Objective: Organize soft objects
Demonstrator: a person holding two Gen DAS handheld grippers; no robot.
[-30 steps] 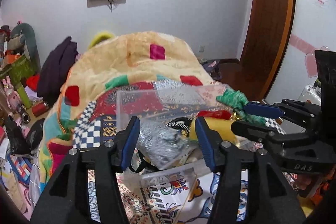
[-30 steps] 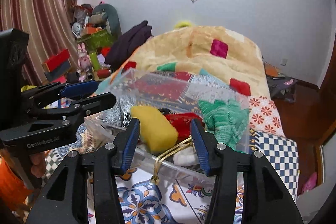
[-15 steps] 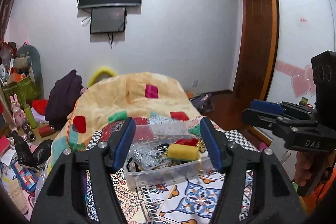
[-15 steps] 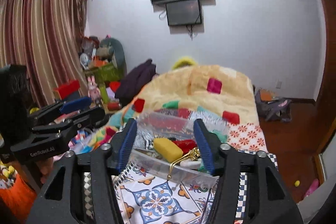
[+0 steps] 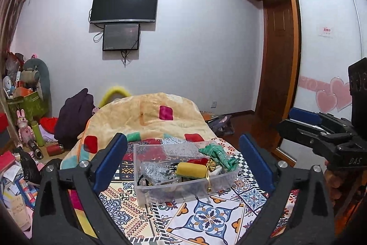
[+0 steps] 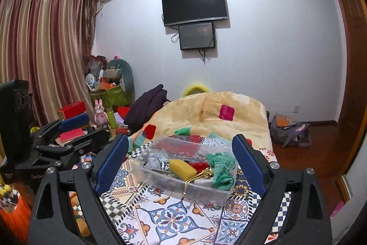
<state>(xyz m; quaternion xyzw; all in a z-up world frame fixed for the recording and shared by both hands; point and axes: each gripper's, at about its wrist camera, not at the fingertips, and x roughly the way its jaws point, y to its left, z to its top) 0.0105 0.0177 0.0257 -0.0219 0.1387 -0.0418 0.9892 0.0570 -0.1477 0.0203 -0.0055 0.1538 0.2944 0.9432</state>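
Note:
A clear plastic bin (image 5: 146, 190) (image 6: 206, 193) sits on the patterned bedspread. In it lie a yellow roll (image 5: 191, 169) (image 6: 181, 168), a green knitted piece (image 5: 218, 154) (image 6: 221, 164), a red item (image 5: 197, 161), silver foil (image 5: 153, 170) and a gold clasp (image 5: 209, 176). My left gripper (image 5: 183, 164) is open and empty, held back from the bin. My right gripper (image 6: 180, 163) is open and empty, also back from the bin. Each gripper shows at the edge of the other's view, the right (image 5: 321, 137) and the left (image 6: 64, 137).
A yellow blanket with coloured squares (image 5: 149, 116) is heaped behind the bin. Dark clothes (image 5: 73, 114) lie at its left. Clutter, boxes and toys (image 6: 101, 111) fill the left floor. A wardrobe (image 5: 279, 61) and a bag (image 6: 289, 132) stand right. A TV (image 5: 123, 5) hangs on the wall.
Both grippers have pulled back and up from the bin, which now looks small and far. Both pairs of fingers have spread wider apart.

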